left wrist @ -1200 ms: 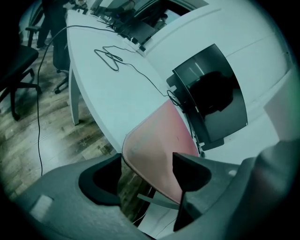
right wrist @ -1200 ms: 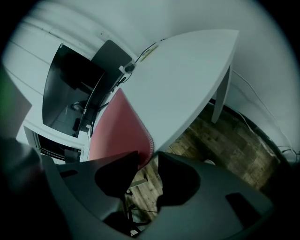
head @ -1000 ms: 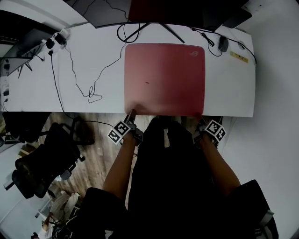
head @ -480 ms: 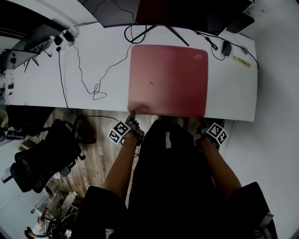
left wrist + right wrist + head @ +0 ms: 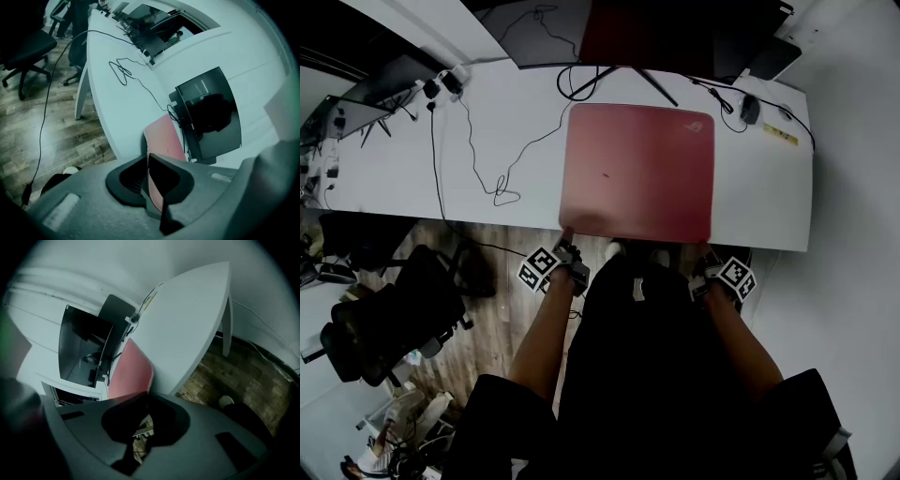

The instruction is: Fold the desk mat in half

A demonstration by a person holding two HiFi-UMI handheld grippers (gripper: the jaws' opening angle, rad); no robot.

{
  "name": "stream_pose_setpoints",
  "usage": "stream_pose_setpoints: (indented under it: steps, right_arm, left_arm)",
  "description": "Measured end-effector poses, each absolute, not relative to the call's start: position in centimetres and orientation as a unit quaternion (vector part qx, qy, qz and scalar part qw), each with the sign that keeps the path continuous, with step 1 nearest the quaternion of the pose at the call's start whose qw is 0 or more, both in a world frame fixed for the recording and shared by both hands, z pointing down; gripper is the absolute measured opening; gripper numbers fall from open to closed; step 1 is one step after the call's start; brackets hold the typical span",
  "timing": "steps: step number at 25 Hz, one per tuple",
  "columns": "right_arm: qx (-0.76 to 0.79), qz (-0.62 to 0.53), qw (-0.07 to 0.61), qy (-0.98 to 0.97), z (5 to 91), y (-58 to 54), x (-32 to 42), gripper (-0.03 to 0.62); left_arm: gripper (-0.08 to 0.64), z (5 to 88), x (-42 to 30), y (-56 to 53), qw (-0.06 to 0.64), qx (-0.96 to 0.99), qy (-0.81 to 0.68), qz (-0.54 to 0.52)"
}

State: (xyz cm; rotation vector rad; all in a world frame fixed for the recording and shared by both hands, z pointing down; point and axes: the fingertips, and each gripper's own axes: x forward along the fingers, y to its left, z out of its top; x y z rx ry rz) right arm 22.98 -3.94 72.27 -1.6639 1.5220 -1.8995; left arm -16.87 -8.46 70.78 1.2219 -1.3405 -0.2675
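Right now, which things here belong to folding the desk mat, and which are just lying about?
In the job: red rectangular desk mat, flat on the white desk; left gripper and right gripper, each shut on a near corner of it.
Lying about: black monitor, loose black cable, small black mouse, black office chair.

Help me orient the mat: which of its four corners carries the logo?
The far right corner of the desk mat; the other three show plain red.

left tongs [image 5: 566,235] and right tongs [image 5: 705,249] both clamped.
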Motion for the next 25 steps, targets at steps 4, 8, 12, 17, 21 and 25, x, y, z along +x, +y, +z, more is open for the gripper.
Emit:
stream_pose_setpoints:
  steps: [4,8,12,17,21,25]
  right_arm:
    - [-0.547,-0.643,0.105,0.526,71.6,-4.1,22.9,0.014]
    - [-0.534,-0.645,0.112,0.535,70.9,-4.4,23.1,0.014]
    - [-0.525,-0.646,0.131,0.539,70.2,-4.7,23.1,0.014]
    - [-0.515,-0.642,0.151,0.547,69.3,-5.6,23.6,0.014]
    - [-0.503,-0.642,0.153,0.558,68.6,-6.1,23.7,0.014]
    - [-0.493,-0.642,0.163,0.564,67.9,-6.7,24.1,0.014]
  left_arm:
    - [0.031,70.0,-16.7,-8.4,0.612,0.531,-0.573,-0.119]
    - [0.031,69.0,-16.2,-8.8,0.609,0.543,-0.568,-0.107]
    - [0.031,68.1,-16.1,-9.3,0.607,0.545,-0.567,-0.117]
    - [0.031,67.2,-16.6,-9.5,0.6,0.537,-0.575,-0.144]
    - [0.031,66.2,-16.0,-9.9,0.586,0.553,-0.577,-0.133]
    - [0.031,65.5,-16.2,-10.5,0.584,0.543,-0.582,-0.158]
